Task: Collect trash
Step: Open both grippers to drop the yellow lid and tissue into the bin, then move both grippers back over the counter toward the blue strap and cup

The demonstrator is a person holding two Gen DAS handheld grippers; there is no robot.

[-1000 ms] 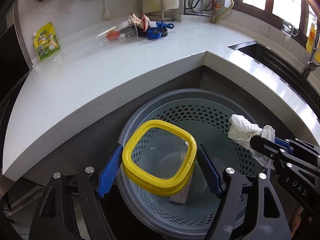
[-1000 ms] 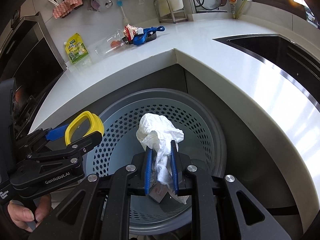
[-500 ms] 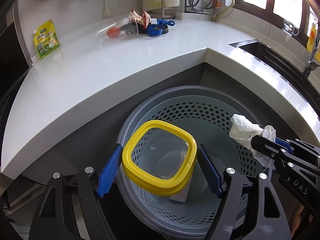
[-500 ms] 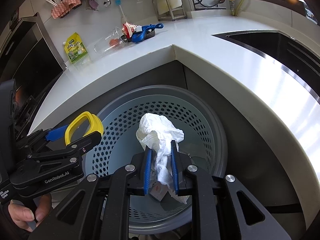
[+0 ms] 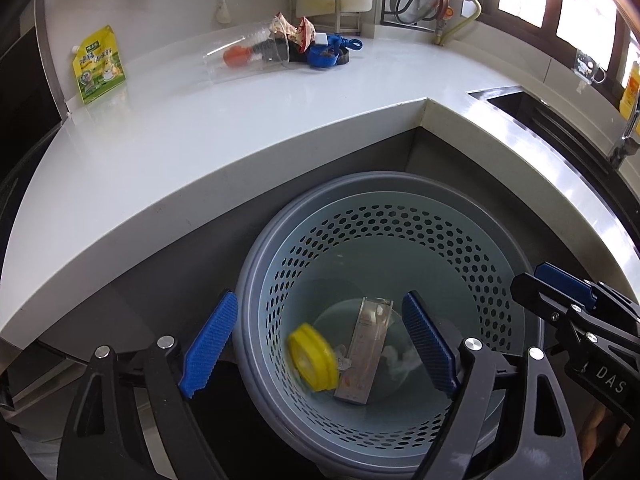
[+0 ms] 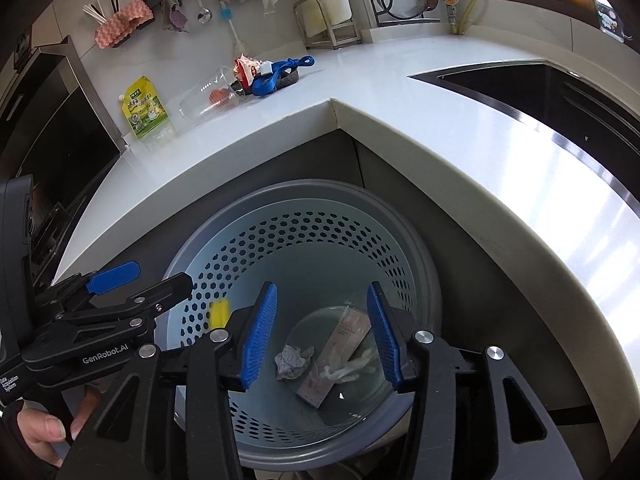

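Both grippers hang over the perforated bin (image 5: 384, 216), jaws just opened and empty: yellow-rimmed lid (image 5: 312, 362) and tissue (image 6: 294, 360) now lie inside it.

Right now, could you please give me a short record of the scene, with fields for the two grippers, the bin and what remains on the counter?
left gripper: open, nothing between the pads, jaws just opened further
right gripper: open, nothing between the pads, jaws just opened further
bin: grey, perforated wall, below both grippers
in the bin: yellow lid blurred, carton, crumpled paper
counter: clear cup on its side, wrapper, blue strap, green pouch by the wall
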